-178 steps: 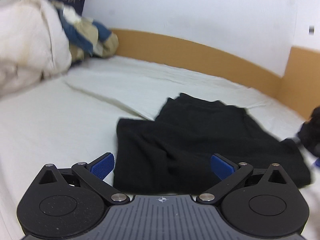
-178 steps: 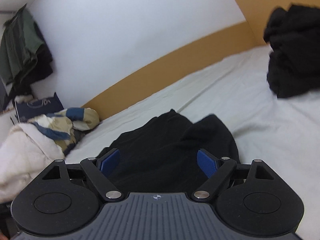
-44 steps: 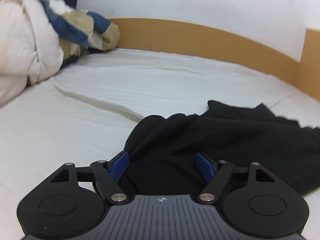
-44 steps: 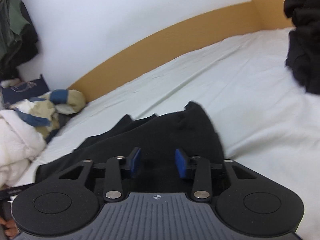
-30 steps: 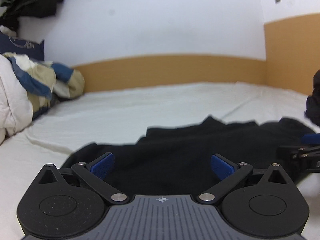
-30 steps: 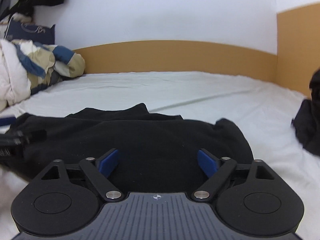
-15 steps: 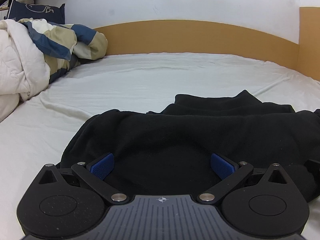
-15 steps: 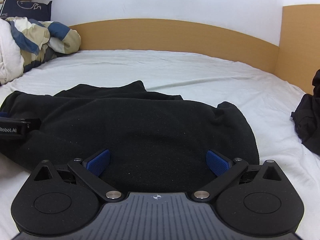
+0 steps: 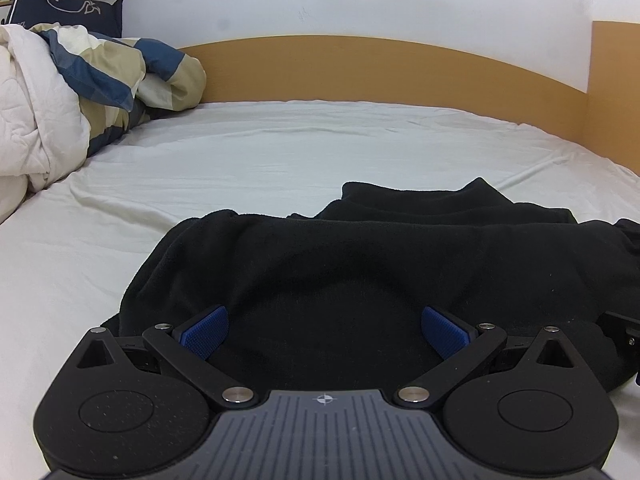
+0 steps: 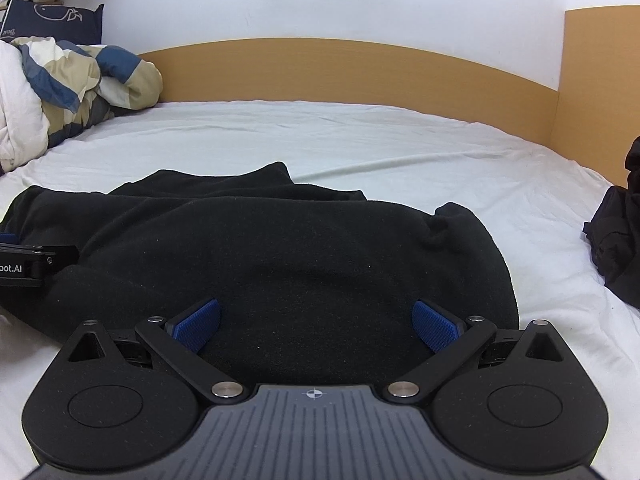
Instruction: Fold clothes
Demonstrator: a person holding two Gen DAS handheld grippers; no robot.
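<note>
Black garment [image 9: 360,272] lies bunched on the bed [image 9: 248,160], its long axis running side to side, right in front of both claws. Nearest, the left claw [image 9: 324,332] hangs over its left end with blue pads spread wide, clasping nothing; the right claw [image 10: 316,326] hangs over the right end, likewise released. Each end is nearer its own hand, so the coming fold probably needs 1 claw per end. The near hem is hidden beneath both claw bodies, and the dark fleece swallows its layers, so edges and seams are hard to make out. Farther right, a second dark pile [image 10: 616,236] is cut off by the frame edge; beyond, a quilt [image 9: 44,116] and headboard [image 9: 360,68].
</note>
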